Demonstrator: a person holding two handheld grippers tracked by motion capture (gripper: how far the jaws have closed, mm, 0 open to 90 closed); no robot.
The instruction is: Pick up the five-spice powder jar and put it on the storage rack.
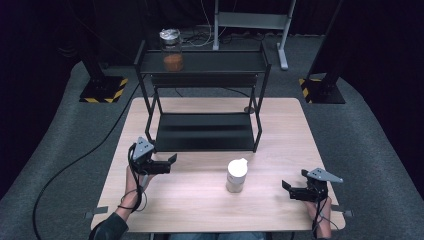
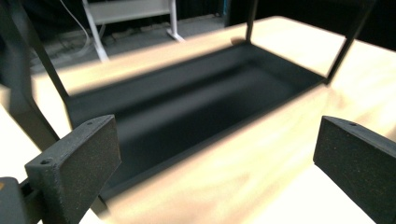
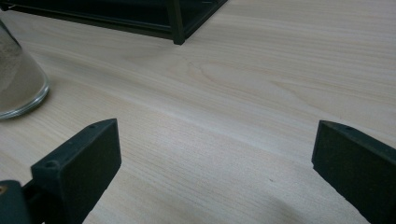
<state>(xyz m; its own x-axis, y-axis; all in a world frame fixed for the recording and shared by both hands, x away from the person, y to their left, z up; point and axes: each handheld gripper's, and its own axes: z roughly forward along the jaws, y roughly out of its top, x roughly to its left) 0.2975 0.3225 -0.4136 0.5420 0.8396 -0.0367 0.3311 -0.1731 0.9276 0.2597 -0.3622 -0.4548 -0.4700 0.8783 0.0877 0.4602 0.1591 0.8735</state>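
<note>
A black two-tier metal rack (image 1: 202, 95) stands at the back middle of the wooden table (image 1: 280, 130). On its top shelf sits a glass jar (image 1: 171, 49) with orange-brown contents and a metal lid. A second jar (image 1: 236, 175) with pale contents stands on the table in front of the rack; its base (image 3: 16, 81) appears at the left of the right gripper view. My left gripper (image 1: 172, 161) hovers open at the rack's front left corner, facing the lower shelf (image 2: 196, 98). My right gripper (image 1: 286, 189) is open near the table's front right, empty, pointing toward the pale jar.
Cables run over the grey carpet to the left of the table. Black stand bases with yellow-black tape (image 1: 104, 90) sit at the back left and back right. A grey metal frame (image 1: 252, 22) stands behind the rack.
</note>
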